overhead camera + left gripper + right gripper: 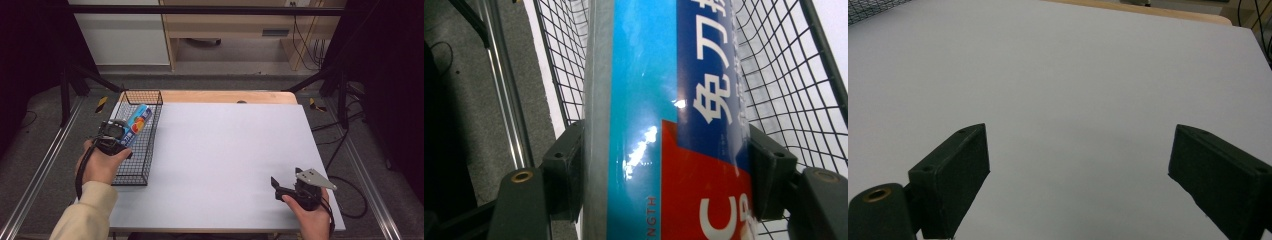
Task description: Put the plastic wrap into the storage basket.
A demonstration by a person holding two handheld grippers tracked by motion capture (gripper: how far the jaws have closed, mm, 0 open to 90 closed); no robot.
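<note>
Your left gripper (124,134) is squeezing a blue and red packet (136,123) tight, one black pad pressed on each side of it. You hold the packet over the black wire basket (150,150) at the left edge of the table, and its far end points away from you, tilted up a bit. In the left gripper view the packet (664,125) runs straight up between the pads (white letters on the blue part, a red block lower down), with the basket mesh (784,75) behind it. Your right gripper (278,186) rests low at the near right part of the white table top (225,150). Its jaws stand wide apart over the bare white top (1073,90), with nothing between them.
</note>
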